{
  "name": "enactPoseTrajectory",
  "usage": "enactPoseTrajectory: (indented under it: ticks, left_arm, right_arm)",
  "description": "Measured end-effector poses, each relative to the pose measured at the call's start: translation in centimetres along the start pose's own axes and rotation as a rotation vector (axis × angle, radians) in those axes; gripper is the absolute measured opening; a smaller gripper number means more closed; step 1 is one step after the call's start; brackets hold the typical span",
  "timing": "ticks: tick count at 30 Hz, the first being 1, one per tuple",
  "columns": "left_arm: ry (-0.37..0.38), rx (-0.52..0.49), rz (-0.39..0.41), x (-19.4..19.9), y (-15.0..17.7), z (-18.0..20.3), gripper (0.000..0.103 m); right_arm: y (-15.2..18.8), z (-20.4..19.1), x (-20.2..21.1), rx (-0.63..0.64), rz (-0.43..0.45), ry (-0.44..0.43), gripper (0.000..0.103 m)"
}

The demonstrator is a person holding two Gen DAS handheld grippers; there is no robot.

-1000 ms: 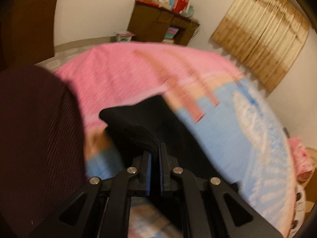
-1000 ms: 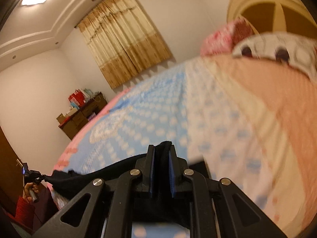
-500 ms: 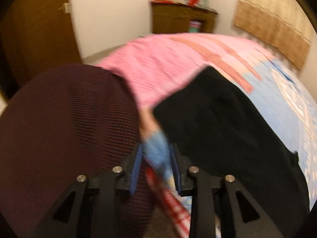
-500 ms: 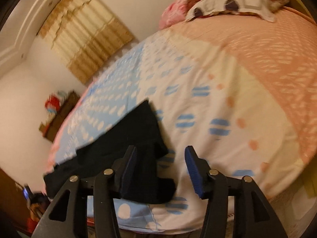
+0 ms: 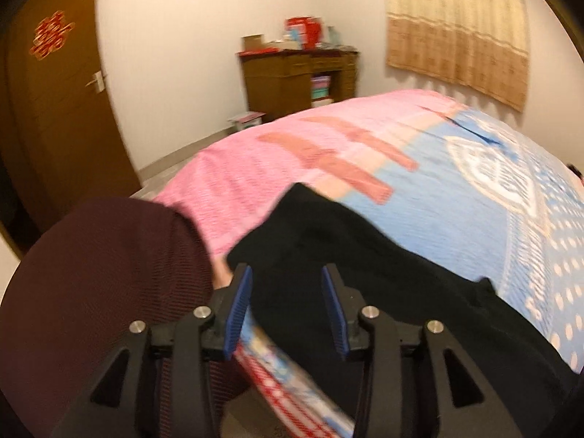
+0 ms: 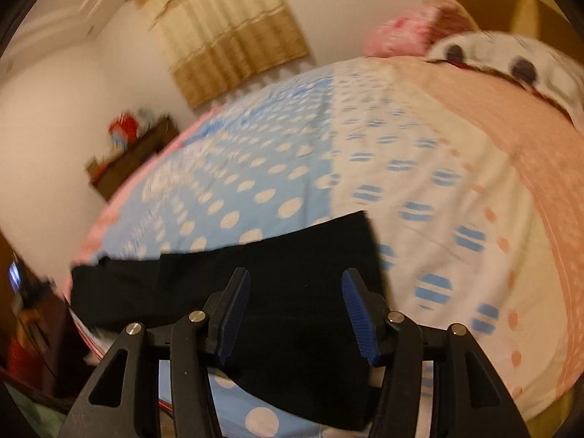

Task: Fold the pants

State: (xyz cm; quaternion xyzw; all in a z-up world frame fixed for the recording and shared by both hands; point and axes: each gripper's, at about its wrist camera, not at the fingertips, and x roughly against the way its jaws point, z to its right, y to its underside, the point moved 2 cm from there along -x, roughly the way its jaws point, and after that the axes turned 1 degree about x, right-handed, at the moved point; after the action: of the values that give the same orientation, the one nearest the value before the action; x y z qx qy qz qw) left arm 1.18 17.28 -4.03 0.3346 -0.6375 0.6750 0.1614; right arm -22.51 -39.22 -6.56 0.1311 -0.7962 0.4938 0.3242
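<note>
Left gripper (image 5: 286, 304) is released, its jaws opening above one end of the black pants (image 5: 365, 277), pads clear of the cloth. Right gripper (image 6: 295, 314) also stands released over the other end, gripping nothing. Pants lie flat along the near edge of the bed (image 6: 419, 168), on its dotted blue cover. Beyond stand a wooden cabinet (image 5: 297, 80) and beige curtain (image 5: 456, 25).

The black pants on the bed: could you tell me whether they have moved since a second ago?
Yes. The black pants, earlier lifted in both shut grippers, now lie flat on the bedspread, released.
</note>
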Motion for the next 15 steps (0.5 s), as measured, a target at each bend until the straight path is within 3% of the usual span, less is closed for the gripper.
enactPoseTrajectory:
  ticks: [5,10,13,15]
  left_arm:
    - [0.045,-0.098,-0.020,0.2,1.4,3.8,0.048]
    - [0.055,-0.168,-0.099,-1.1,3.9,5.6,0.051]
    - [0.060,-0.150,-0.192,-2.3,5.5,5.1,0.051]
    - [0.059,-0.133,-0.242,-3.2,6.4,4.6,0.051]
  right_arm:
    - [2.3,-1.4,-2.3,0.113,-0.103,0.029,0.054]
    - [5.6,-2.2,-0.5,0.107,-0.215,-0.170,0.054]
    - [8.7,-2.6,1.2,0.147,-0.323,-0.202,0.054]
    - [9.6,-2.2,2.2,0.150,-0.325,-0.167,0.054]
